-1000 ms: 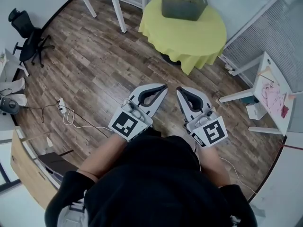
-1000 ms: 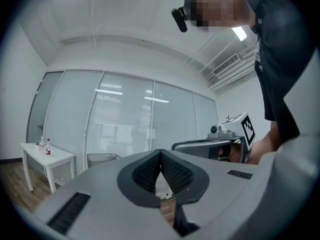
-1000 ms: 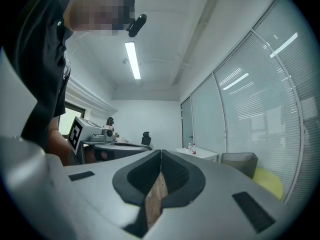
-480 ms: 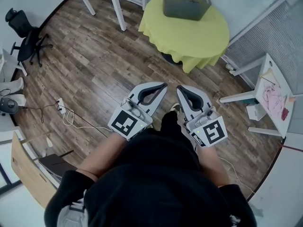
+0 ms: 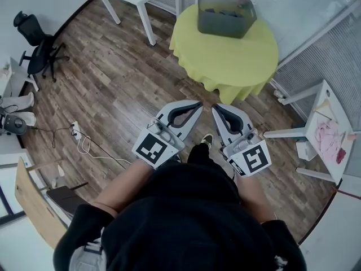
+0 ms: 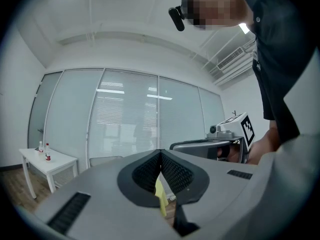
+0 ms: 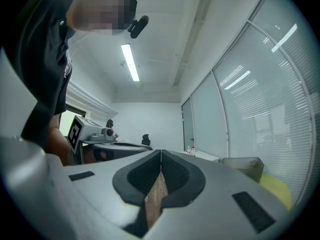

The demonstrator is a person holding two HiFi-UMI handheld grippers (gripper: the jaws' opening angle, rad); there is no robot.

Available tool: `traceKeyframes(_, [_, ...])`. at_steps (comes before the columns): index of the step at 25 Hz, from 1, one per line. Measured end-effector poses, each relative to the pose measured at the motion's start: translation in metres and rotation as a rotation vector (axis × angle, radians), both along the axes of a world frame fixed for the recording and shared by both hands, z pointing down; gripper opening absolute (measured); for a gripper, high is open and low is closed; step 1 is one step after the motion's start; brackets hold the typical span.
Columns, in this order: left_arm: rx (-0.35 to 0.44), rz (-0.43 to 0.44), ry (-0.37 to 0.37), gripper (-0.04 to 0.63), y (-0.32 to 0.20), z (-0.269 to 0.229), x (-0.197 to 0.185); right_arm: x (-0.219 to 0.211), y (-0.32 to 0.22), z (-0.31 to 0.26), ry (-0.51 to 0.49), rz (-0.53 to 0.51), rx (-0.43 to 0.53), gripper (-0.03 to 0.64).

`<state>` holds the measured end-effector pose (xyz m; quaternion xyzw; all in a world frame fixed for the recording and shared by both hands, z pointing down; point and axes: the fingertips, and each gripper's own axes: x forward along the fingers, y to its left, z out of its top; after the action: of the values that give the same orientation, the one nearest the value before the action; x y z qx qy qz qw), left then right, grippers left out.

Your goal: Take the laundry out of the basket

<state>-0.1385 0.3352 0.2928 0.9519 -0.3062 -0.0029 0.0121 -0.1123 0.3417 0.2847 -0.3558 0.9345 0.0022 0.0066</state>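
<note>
Currently in hand: approach phase, as judged; nothing is out of the basket [image 5: 227,14] yet.
Basket location: at the far side of the round table [image 5: 231,58], which carries a yellow-green cloth; well apart from the person.
Laundry [image 5: 221,10]: dark contents show inside the basket; single items cannot be made out.
Left gripper [image 5: 197,103]: jaws pressed together, nothing between them, touching nothing; held level ahead of the body.
Right gripper [image 5: 215,108]: jaws likewise pressed together, empty; just beside the left one.
Next move calls for: closing the gap to the table, spreading the jaws of one gripper, then reaching over the basket rim down onto the laundry.
</note>
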Motion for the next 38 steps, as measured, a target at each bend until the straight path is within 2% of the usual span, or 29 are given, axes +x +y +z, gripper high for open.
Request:
traceKeyframes(10, [-0.010, -0.034, -0.004, 0.008, -0.071, 0.000, 0.050, 0.052, -0.075, 0.000, -0.007, -0.032, 0.001, 0.023])
traceKeyframes(13, [-0.035, -0.043, 0.004, 0.008, -0.089, 0.001, 0.064, 0.067, -0.092, -0.001, -0.004, -0.045, 0.000, 0.023])
traceKeyframes(16, [-0.058, -0.056, -0.038, 0.008, -0.104, 0.005, 0.077, 0.081, -0.106, 0.001, 0.000, -0.064, -0.002, 0.023])
traceKeyframes(19, [-0.052, -0.070, -0.020, 0.008, -0.116, 0.004, 0.089, 0.092, -0.119, 0.003, 0.001, -0.083, -0.009, 0.023])
traceKeyframes(23, [-0.056, -0.077, -0.043, 0.008, -0.127, 0.008, 0.102, 0.104, -0.132, 0.003, 0.000, -0.102, -0.006, 0.023])
traceKeyframes(27, [-0.049, -0.079, -0.030, 0.008, -0.140, 0.008, 0.112, 0.116, -0.146, 0.003, -0.007, -0.100, -0.006, 0.023])
traceKeyframes(30, [-0.047, -0.080, -0.047, 0.008, -0.153, 0.005, 0.117, 0.122, -0.158, 0.003, -0.007, -0.096, -0.004, 0.023])
traceKeyframes(33, [-0.037, -0.078, -0.025, 0.008, -0.167, 0.004, 0.118, 0.124, -0.171, 0.003, -0.004, -0.087, -0.002, 0.023])
traceKeyframes(38, [-0.048, -0.074, -0.045, 0.008, -0.200, 0.010, 0.113, 0.123, -0.201, 0.005, 0.001, -0.065, 0.006, 0.023])
